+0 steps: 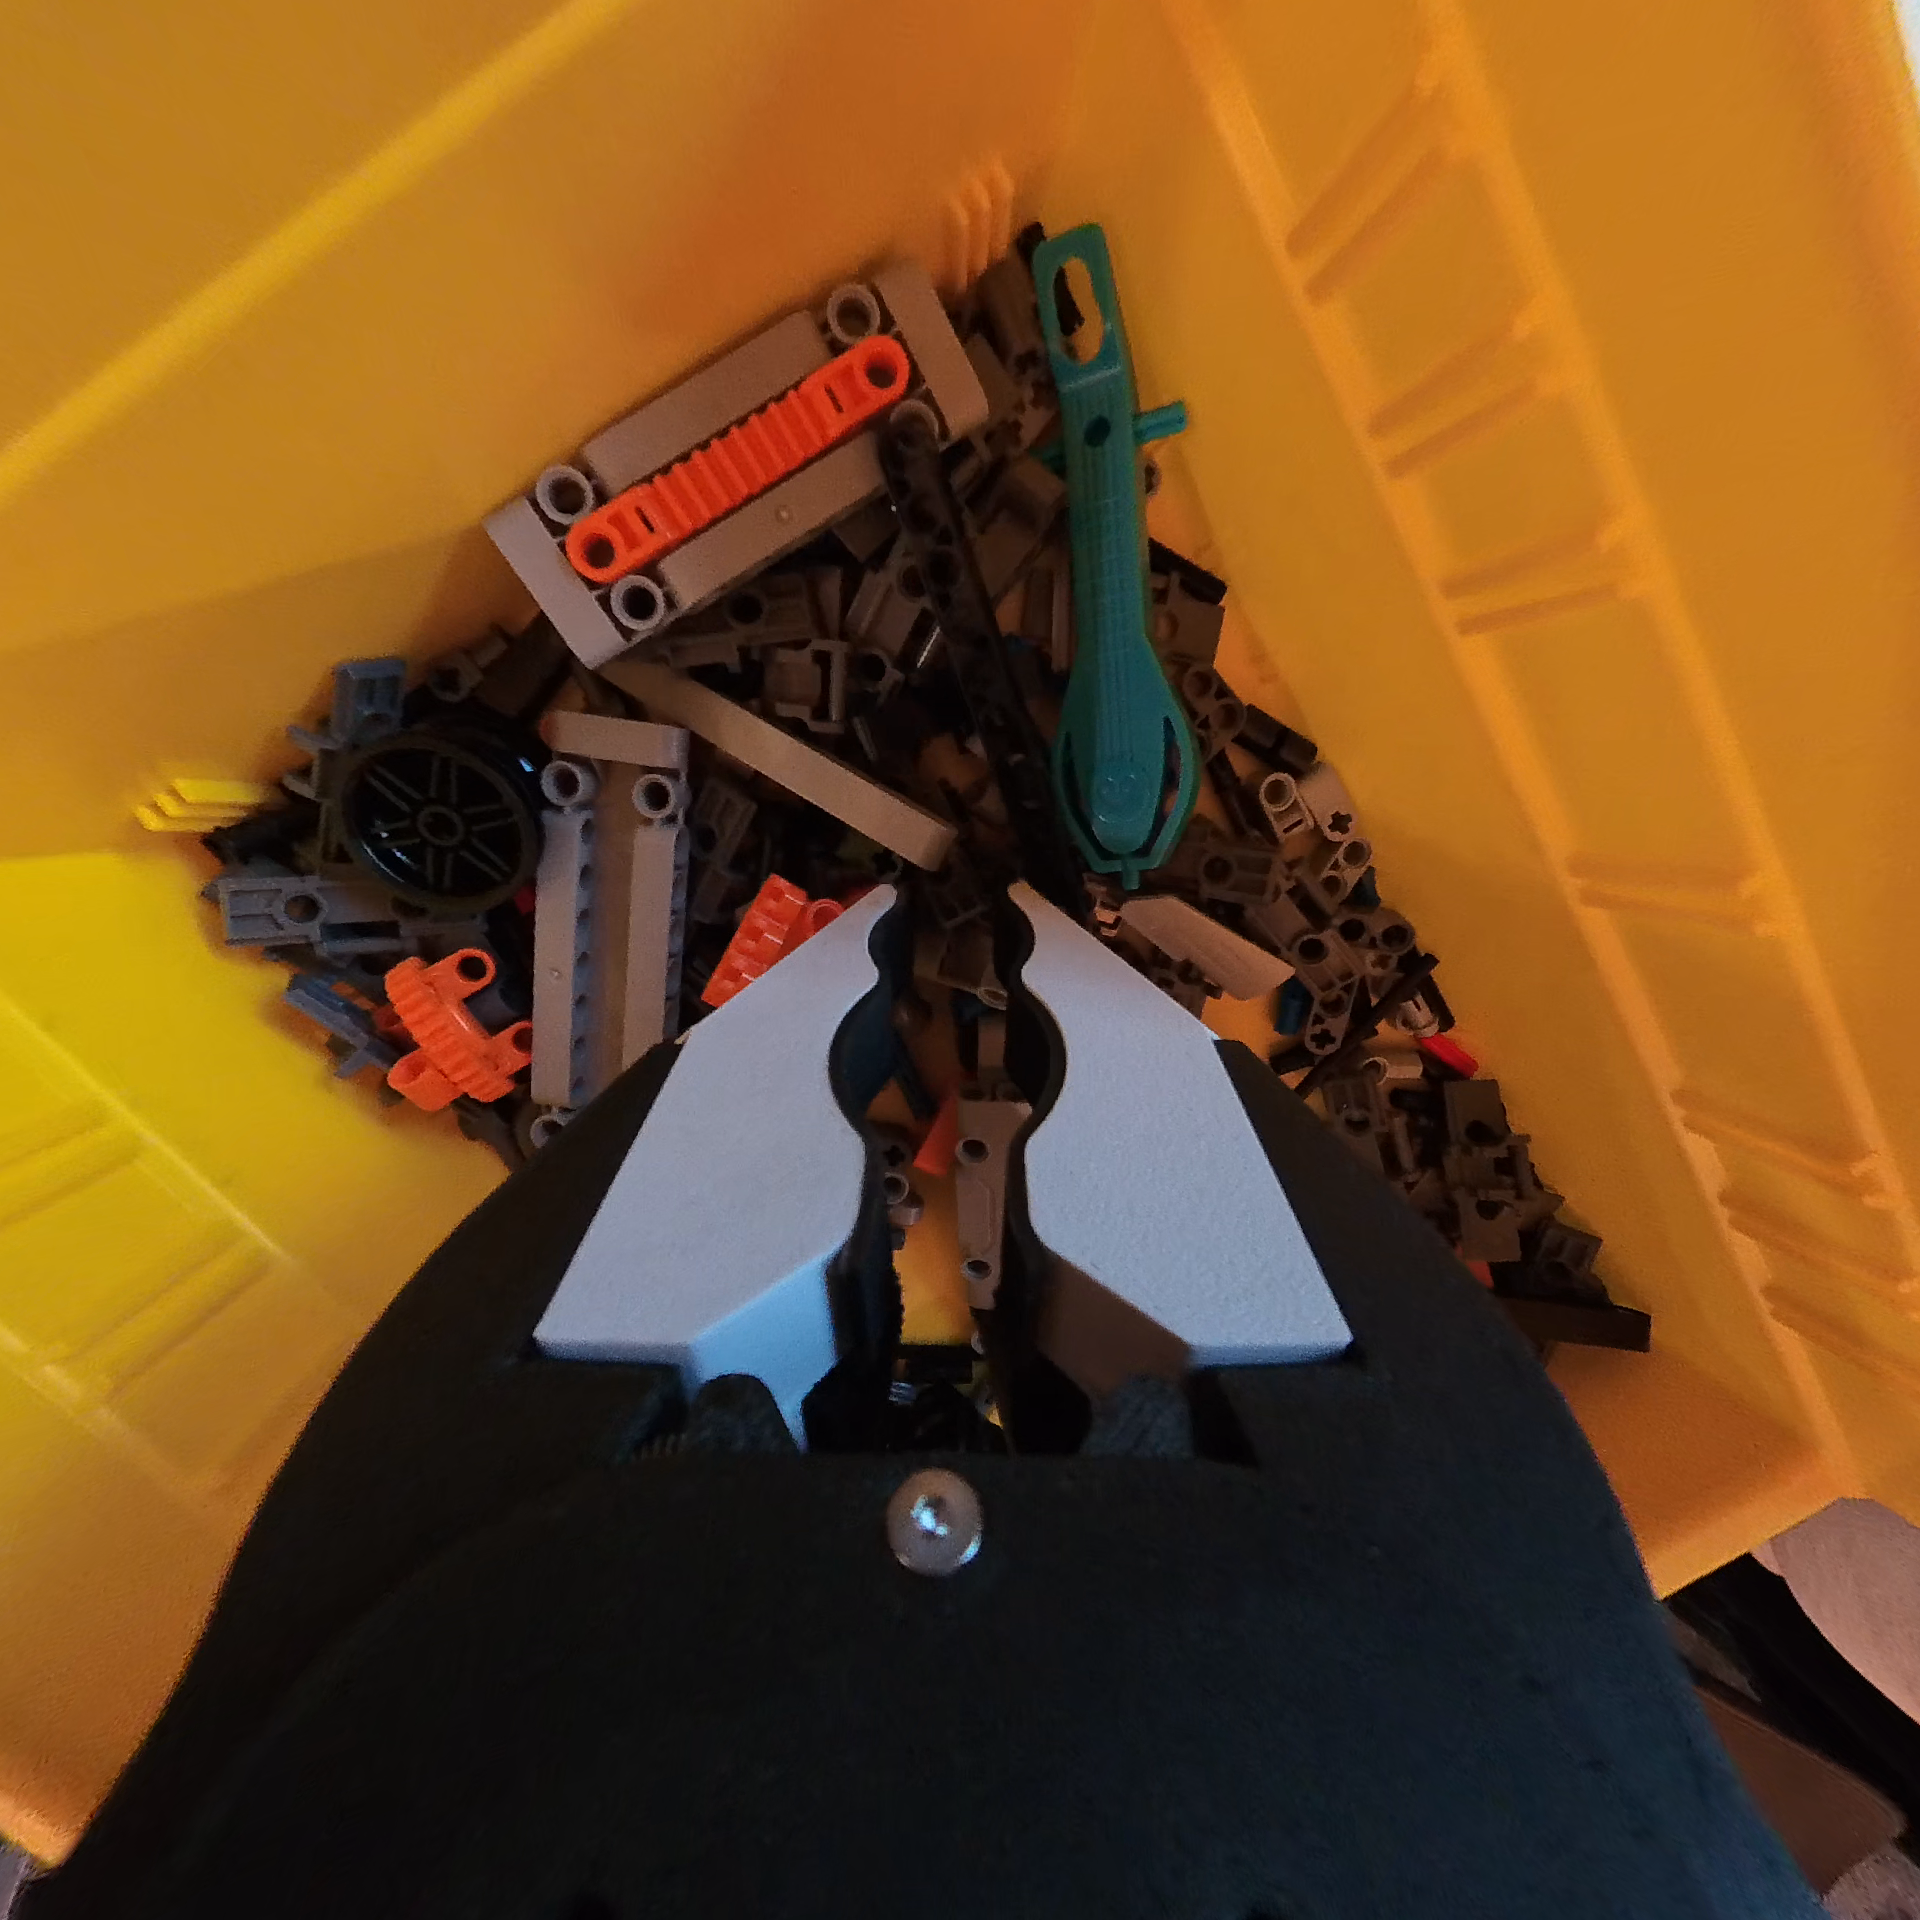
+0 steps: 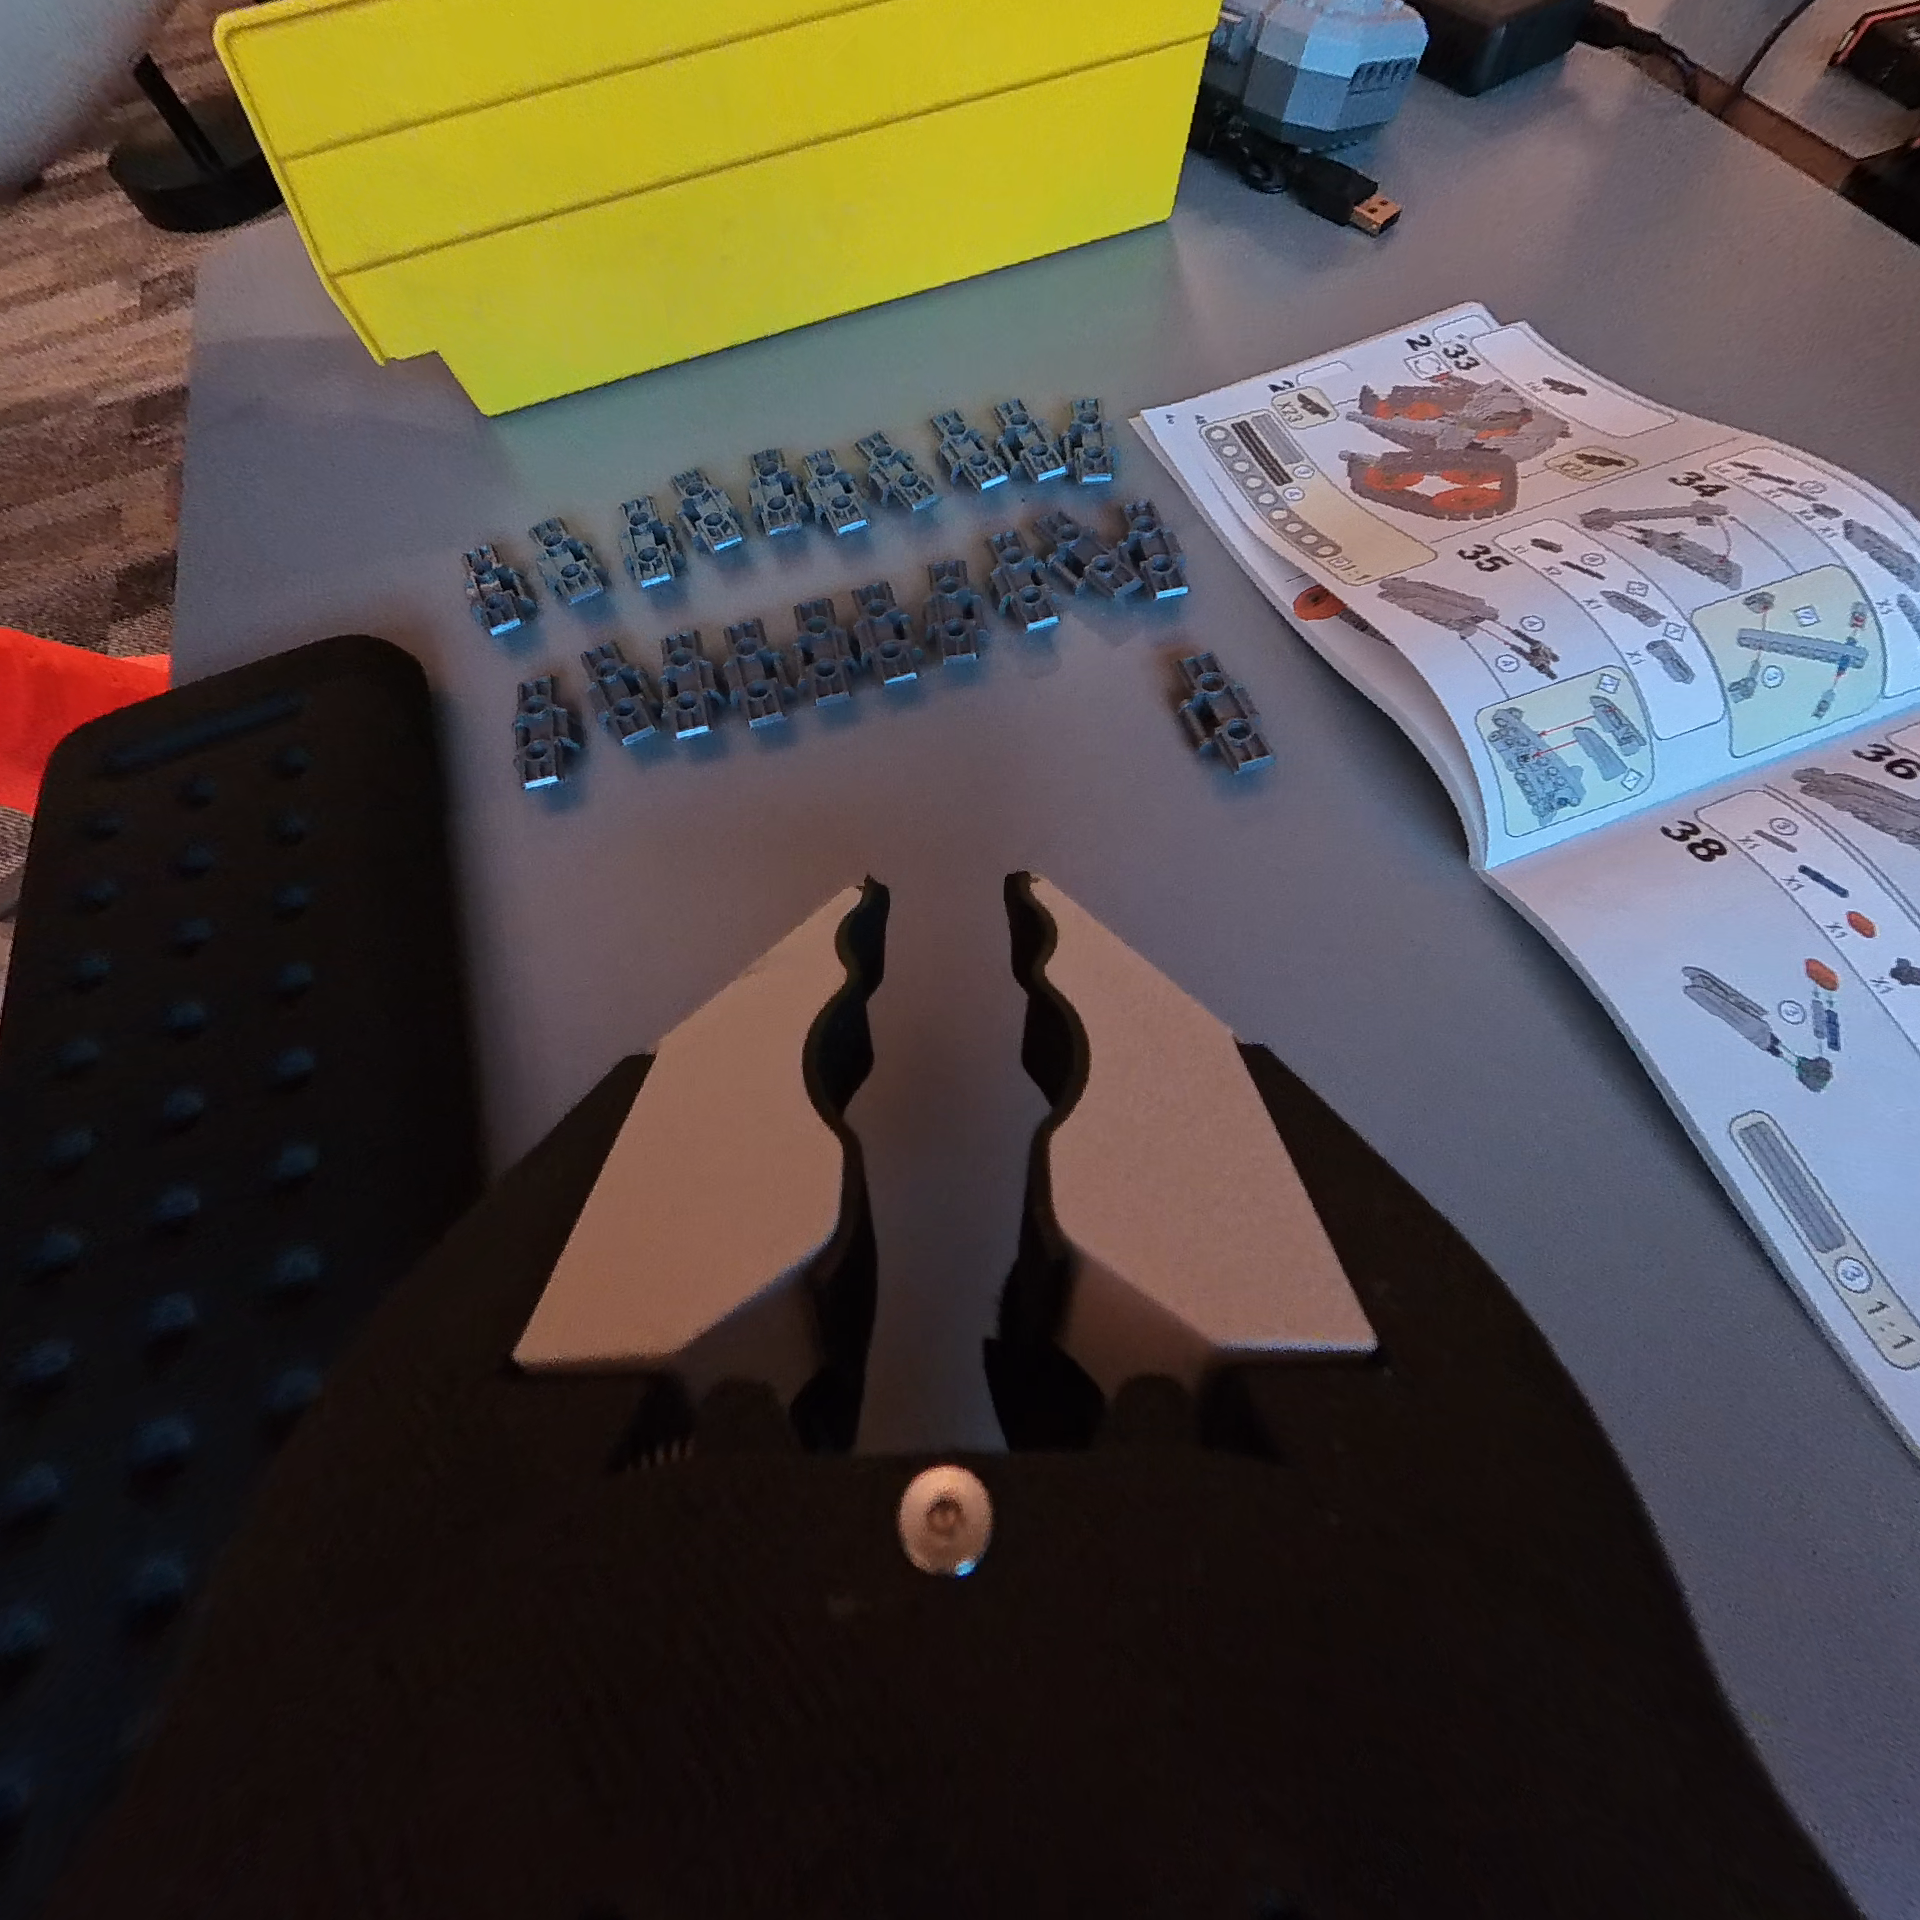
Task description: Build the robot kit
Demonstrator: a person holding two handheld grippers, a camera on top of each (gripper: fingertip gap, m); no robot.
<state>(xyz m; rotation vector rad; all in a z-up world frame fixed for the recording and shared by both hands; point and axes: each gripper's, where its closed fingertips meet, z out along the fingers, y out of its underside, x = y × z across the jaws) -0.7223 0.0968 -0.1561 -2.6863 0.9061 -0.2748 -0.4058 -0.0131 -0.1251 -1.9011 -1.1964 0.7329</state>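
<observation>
My left gripper (image 1: pixel 953 899) is inside a yellow bin (image 1: pixel 312 312), just above a pile of grey, black and orange building parts (image 1: pixel 831 727). Its jaws stand a little apart and I see nothing gripped between them. Nearest to the tips are a long black beam (image 1: pixel 956 623) and a teal tool (image 1: pixel 1107 582). My right gripper (image 2: pixel 945 883) hovers over a grey table (image 2: pixel 1039 790), open and empty. Ahead of it lie two rows of small grey link pieces (image 2: pixel 810 582), and a single one (image 2: pixel 1226 717) lies apart to the right.
The yellow bin (image 2: pixel 727 208) stands at the back of the table. An open instruction booklet (image 2: pixel 1662 675) lies at right. A black studded slab (image 2: pixel 208 1039) rises at left, with something orange (image 2: pixel 62 696) behind it. A grey device with a USB plug (image 2: pixel 1320 73) sits far back. The grippers' ends are close to 35 cm from one another.
</observation>
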